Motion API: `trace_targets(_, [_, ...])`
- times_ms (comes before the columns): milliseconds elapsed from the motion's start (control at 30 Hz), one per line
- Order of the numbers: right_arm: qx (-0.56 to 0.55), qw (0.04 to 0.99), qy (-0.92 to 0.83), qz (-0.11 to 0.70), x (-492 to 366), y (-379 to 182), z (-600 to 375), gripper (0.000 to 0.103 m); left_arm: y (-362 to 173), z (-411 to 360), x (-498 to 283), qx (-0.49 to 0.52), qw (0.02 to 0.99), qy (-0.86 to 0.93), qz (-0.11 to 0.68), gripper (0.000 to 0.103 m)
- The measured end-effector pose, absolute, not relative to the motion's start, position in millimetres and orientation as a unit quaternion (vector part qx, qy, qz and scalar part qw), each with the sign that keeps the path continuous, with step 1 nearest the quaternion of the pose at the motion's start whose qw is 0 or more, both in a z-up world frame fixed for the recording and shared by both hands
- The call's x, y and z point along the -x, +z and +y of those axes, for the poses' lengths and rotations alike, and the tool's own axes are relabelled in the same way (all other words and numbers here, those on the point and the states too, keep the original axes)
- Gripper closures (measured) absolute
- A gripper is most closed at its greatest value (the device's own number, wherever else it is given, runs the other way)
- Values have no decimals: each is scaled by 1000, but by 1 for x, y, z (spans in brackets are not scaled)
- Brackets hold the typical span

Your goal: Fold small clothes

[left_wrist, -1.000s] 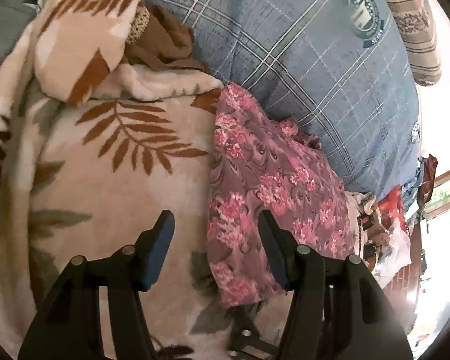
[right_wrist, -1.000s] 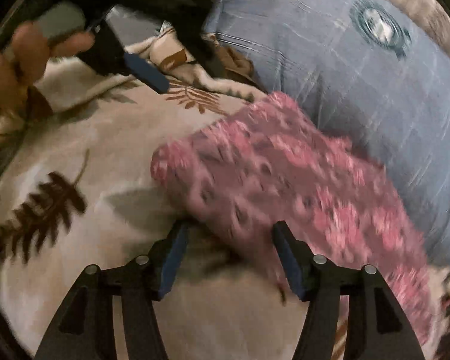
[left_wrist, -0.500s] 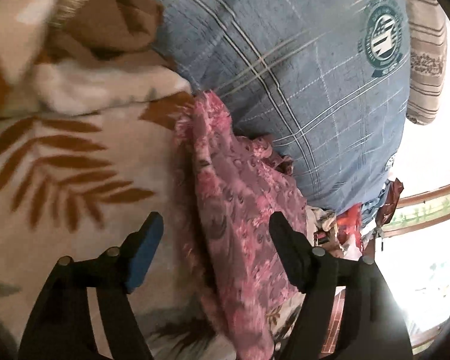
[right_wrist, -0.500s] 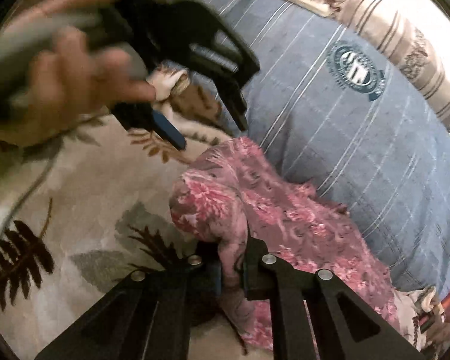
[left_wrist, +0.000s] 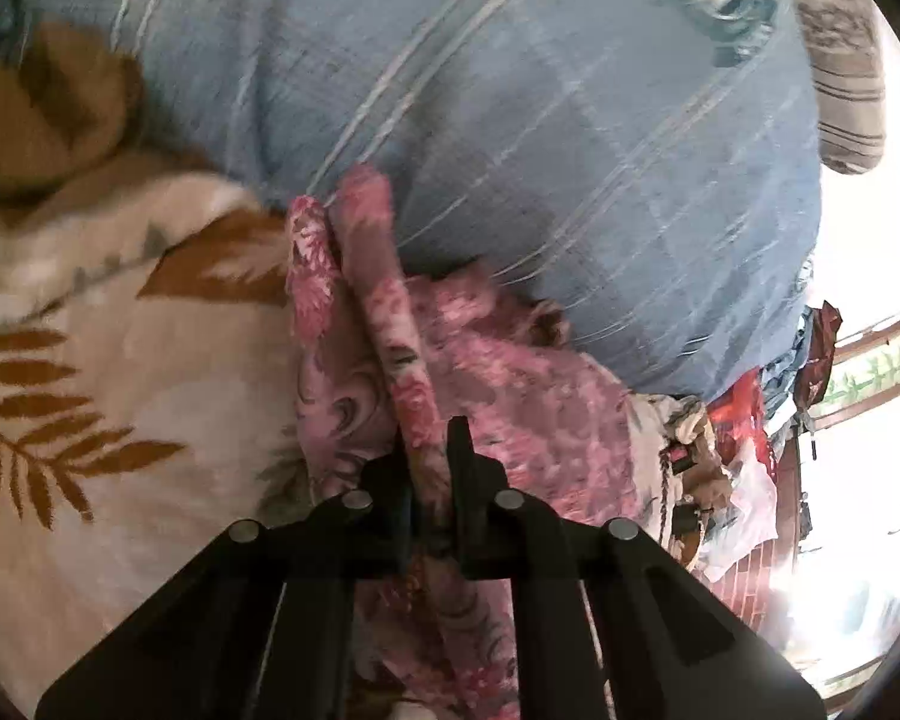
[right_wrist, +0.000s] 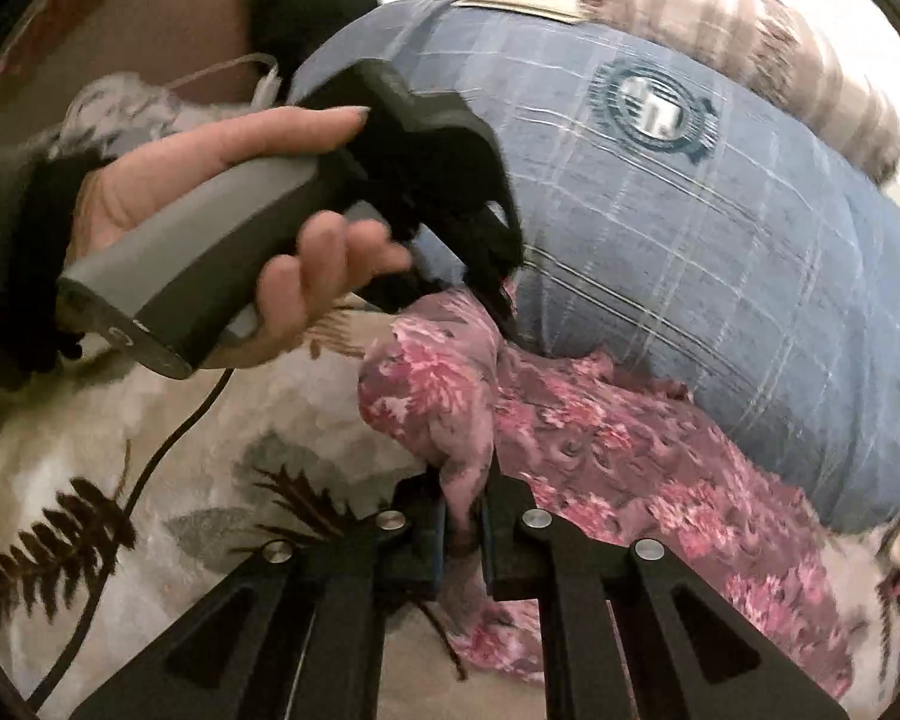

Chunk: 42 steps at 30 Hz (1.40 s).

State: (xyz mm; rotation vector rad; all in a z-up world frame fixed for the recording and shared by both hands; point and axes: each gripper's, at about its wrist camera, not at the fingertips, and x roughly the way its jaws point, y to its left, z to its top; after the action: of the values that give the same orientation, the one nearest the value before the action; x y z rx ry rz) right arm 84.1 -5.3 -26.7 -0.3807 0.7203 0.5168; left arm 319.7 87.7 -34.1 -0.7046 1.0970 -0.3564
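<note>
My left gripper (left_wrist: 429, 468) has just been closing, and its jaws now pinch a ridge of the pink floral garment (left_wrist: 510, 396), the fold running straight ahead from between them. My right gripper (right_wrist: 465, 516) is pressed together on another bunched edge of the same garment (right_wrist: 600, 450), which rises as a rounded hump just ahead of those jaws and spreads away to their right.

From the right wrist view I see my left gripper (right_wrist: 498, 300) ahead and above, its tips buried in the cloth, with my left hand (right_wrist: 222, 192) wrapped round its grey handle and a dark cable trailing down to the left.

Count: one garment, held at two places; two grippers, both clamped on it. There is no container here that I can make out.

The garment lies on a cream blanket with brown leaf prints (left_wrist: 120, 420), which stretches to the left of both sets of jaws. Beyond it, ahead and to the right, bulges one blue checked cushion (left_wrist: 570, 150) bearing a round badge; the cloth's far edge touches its base. Behind that sits one striped pillow (left_wrist: 840, 72). Far right of my left jaws is a jumble of mixed items (left_wrist: 744, 450), too blurred to count.
</note>
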Motion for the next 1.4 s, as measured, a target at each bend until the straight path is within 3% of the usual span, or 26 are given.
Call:
trace_targets(533, [-57, 909, 177, 372, -110, 7, -162, 96, 32, -66, -341, 249, 805, -231, 486, 98])
trace_targets(900, [-162, 905, 105, 378, -106, -8, -270, 96, -7, -222, -364, 178, 775, -266, 544, 98])
trace_targets(1167, [-256, 857, 79, 440, -103, -60, -323, 94, -42, -257, -366, 145, 753, -244, 593, 96])
trace_targets(1300, [-276, 845, 93, 448, -98, -60, -336, 87, -8, -223, -364, 190, 754, -281, 563, 83])
trace_targets(1400, [-277, 856, 72, 430, -93, -43, -356, 80, 22, -172, -353, 213, 787, -278, 508, 49])
